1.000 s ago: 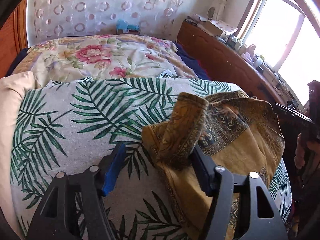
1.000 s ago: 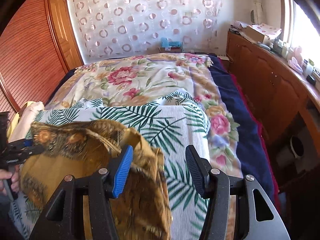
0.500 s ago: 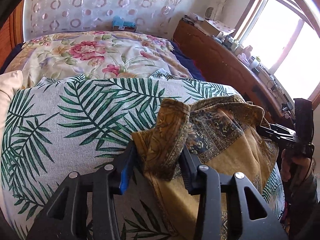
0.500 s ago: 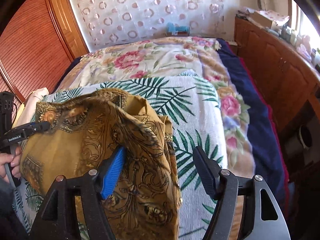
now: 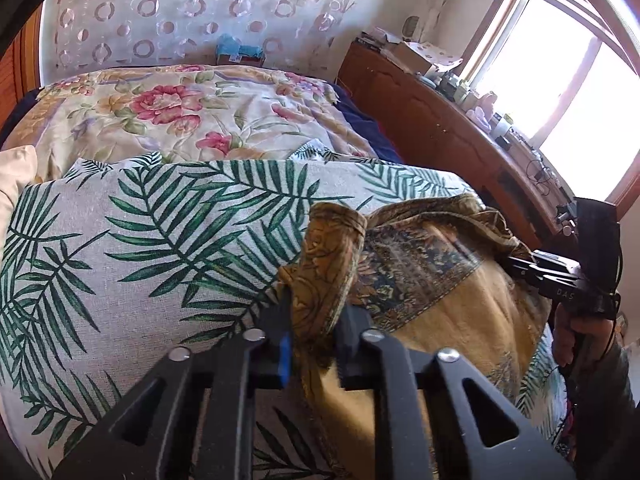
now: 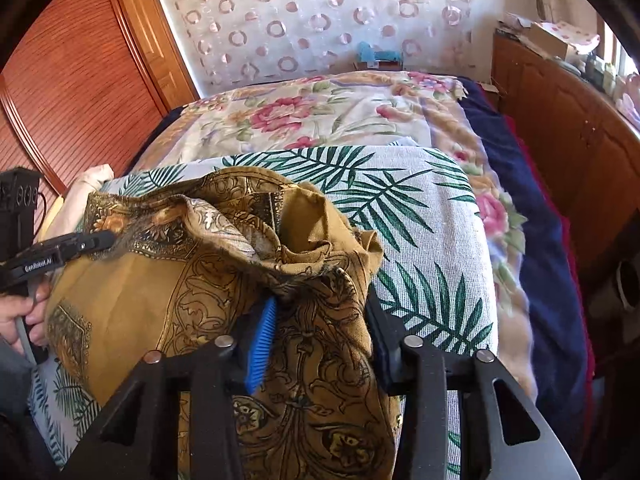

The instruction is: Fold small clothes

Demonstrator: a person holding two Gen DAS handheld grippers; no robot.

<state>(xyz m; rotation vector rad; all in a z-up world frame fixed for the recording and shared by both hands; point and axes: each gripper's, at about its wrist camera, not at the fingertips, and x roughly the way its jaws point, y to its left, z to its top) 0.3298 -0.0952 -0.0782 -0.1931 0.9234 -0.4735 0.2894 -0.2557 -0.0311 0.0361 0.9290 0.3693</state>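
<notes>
A mustard cloth [image 5: 440,308] with dark ornate borders lies crumpled on a palm-leaf cover [image 5: 160,240]. My left gripper [image 5: 316,312] is closing on an upright fold at the cloth's left edge, and its pads pinch that fold. In the right wrist view the cloth [image 6: 132,292] bulges up. My right gripper [image 6: 320,320] is closing around a thick bunch at its right corner, which fills the gap between the pads. Each gripper shows in the other's view: the right gripper [image 5: 520,264] and the left gripper [image 6: 96,240], each held by a hand.
Beyond the palm-leaf cover [image 6: 432,240] lies a floral quilt [image 5: 192,120], with a navy blanket [image 6: 540,248] along its right side. A wooden cabinet [image 5: 440,136] with clutter runs under the window. A cream pillow [image 5: 12,176] sits at the left, and wooden doors [image 6: 72,80] stand behind.
The left jaws have closed from wide apart onto the raised fold. The right gripper has sunk over the cloth's corner, and its jaws have narrowed around the bunch.
</notes>
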